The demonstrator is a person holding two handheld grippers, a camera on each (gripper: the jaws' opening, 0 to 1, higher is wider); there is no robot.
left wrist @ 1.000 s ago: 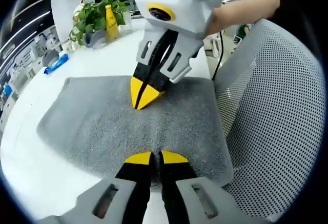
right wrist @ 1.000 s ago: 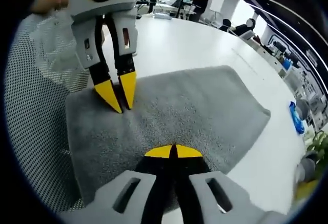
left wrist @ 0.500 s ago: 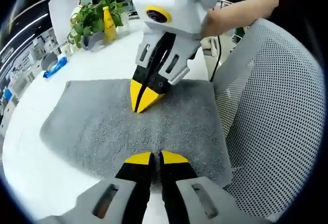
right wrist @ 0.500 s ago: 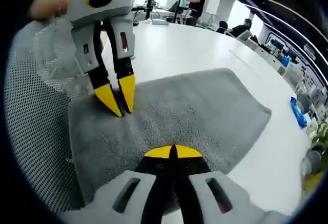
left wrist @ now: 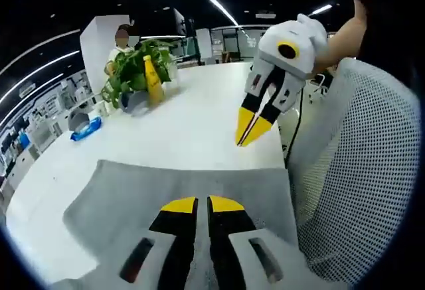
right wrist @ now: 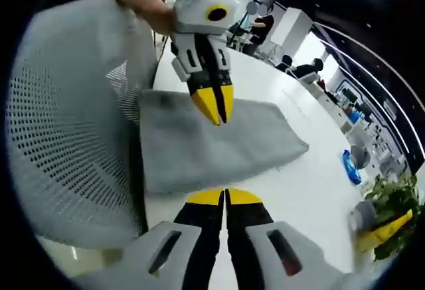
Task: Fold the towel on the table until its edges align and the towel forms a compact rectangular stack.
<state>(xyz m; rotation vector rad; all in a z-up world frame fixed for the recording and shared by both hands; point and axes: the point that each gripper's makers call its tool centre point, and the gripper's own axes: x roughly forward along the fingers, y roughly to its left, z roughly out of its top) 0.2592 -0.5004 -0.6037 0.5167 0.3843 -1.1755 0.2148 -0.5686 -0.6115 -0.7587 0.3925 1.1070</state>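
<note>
Both of my grippers have come up off the towel since a moment ago; before, their yellow tips were down on the gray cloth, and now they hang in the air above it. My left gripper [left wrist: 196,204] sits at the bottom of the left gripper view with its two jaws close together and nothing between them. Just past its tips lies the gray towel [left wrist: 179,187], flat on the white table [left wrist: 192,117], with one side near the table edge by the mesh chair [left wrist: 362,170]. In the right gripper view my right gripper [right wrist: 224,197] has its jaws pressed together too, and it holds nothing. Its tips are over bare table, just beside the near edge of the towel [right wrist: 219,141]. I see the left gripper [right wrist: 214,107] from this side as well, hanging over the towel with its yellow tips nearly touching, and a hand [right wrist: 159,18] holds its white body. In the left gripper view my right gripper [left wrist: 252,127] floats above the table past the far edge of the towel, jaws together, with a bare arm [left wrist: 342,34] behind it. Farther back on the table stand a green plant [left wrist: 133,71] and a yellow bottle [left wrist: 153,81] close together, and a blue thing [left wrist: 85,129] lies near the left side. A person [left wrist: 121,41] stands behind the plant
</note>
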